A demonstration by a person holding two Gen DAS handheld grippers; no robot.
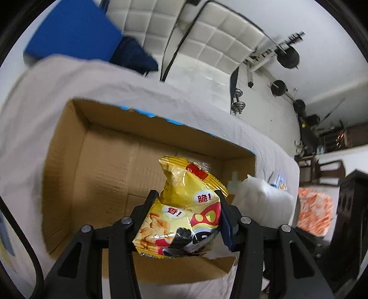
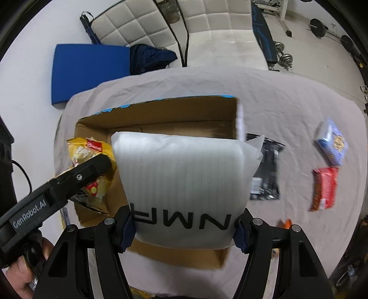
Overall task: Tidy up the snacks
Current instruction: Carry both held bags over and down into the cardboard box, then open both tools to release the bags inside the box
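I am in a room of a home that doubles as a gym. At the top of the frame stands a white quilted leather sofa (image 2: 138,20), with a blue foam mat (image 2: 89,69) on the pale floor at upper left. At upper right lie chrome dumbbells (image 2: 284,54), a black weight bench (image 2: 262,30) and black barbell plates (image 1: 288,56).
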